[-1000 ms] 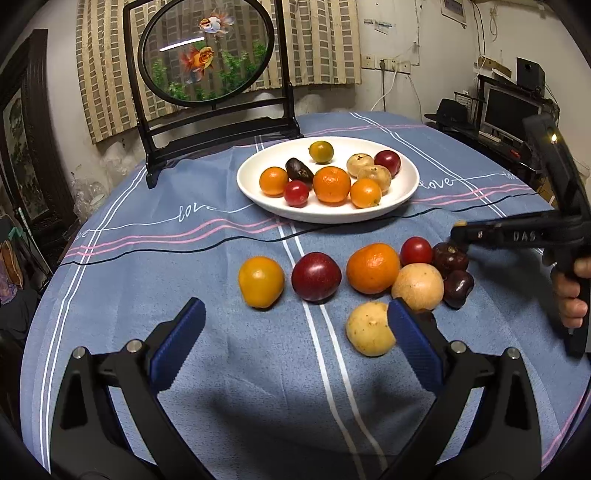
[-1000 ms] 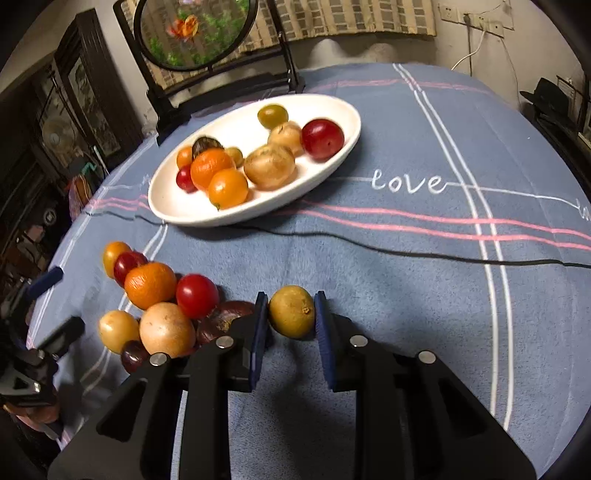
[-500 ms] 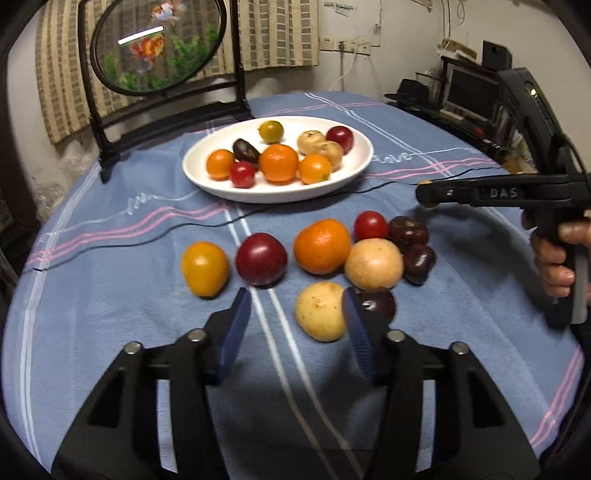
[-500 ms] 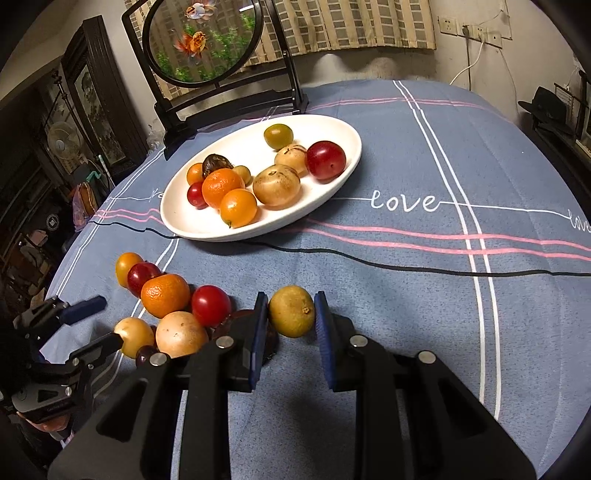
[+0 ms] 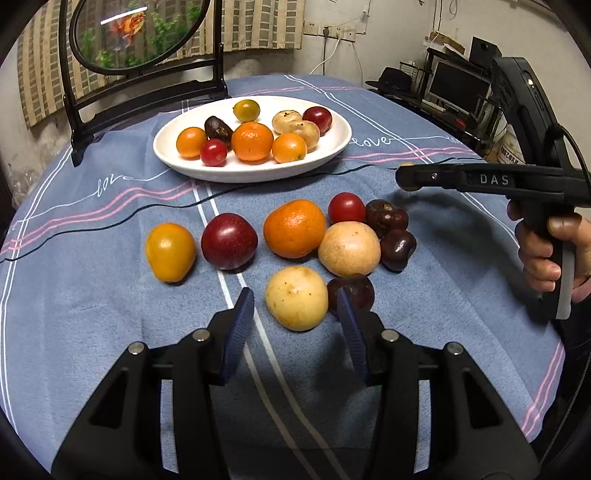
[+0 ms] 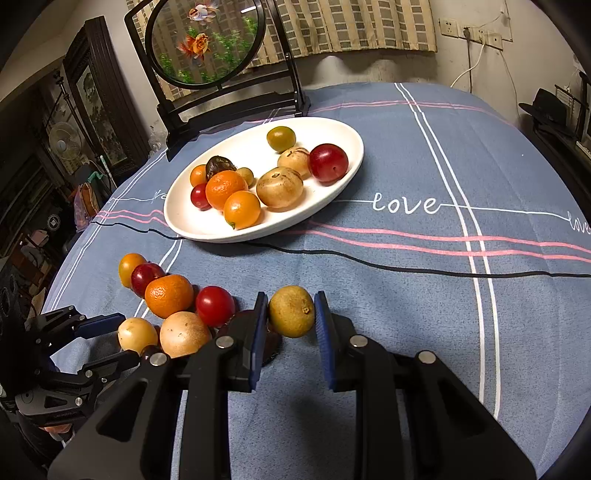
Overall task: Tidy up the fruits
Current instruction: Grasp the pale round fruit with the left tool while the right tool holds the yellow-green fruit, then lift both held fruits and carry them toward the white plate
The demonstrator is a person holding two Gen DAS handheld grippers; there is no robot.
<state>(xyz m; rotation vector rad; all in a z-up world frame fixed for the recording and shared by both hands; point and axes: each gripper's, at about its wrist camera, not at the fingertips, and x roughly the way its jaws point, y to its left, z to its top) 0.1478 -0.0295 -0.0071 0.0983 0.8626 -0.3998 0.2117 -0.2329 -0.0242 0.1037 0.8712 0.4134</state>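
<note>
A white plate [image 5: 184,162] [image 6: 332,199] at the table's far side holds several fruits. Loose fruits lie on the blue cloth in front of it, among them an orange [image 5: 294,228], a dark red plum [image 5: 229,240] and a pale yellow fruit [image 5: 296,297] [image 6: 137,335]. My left gripper [image 5: 295,314] is open, its jaws either side of the pale yellow fruit without touching it. My right gripper [image 6: 291,314] is shut on a yellow-green fruit [image 6: 291,311] and holds it above the cloth, to the right of the loose fruits; it shows in the left wrist view [image 5: 410,177].
A round fish picture on a black stand [image 5: 140,33] [image 6: 207,40] stands behind the plate. A thin black cable [image 6: 406,264] crosses the cloth in front of the plate. Shelves with monitors [image 5: 458,85] stand beyond the table's right edge.
My left gripper has moved forward to the pale yellow fruit and narrowed around it. My right gripper has lifted slightly with the yellow-green fruit still in it.
</note>
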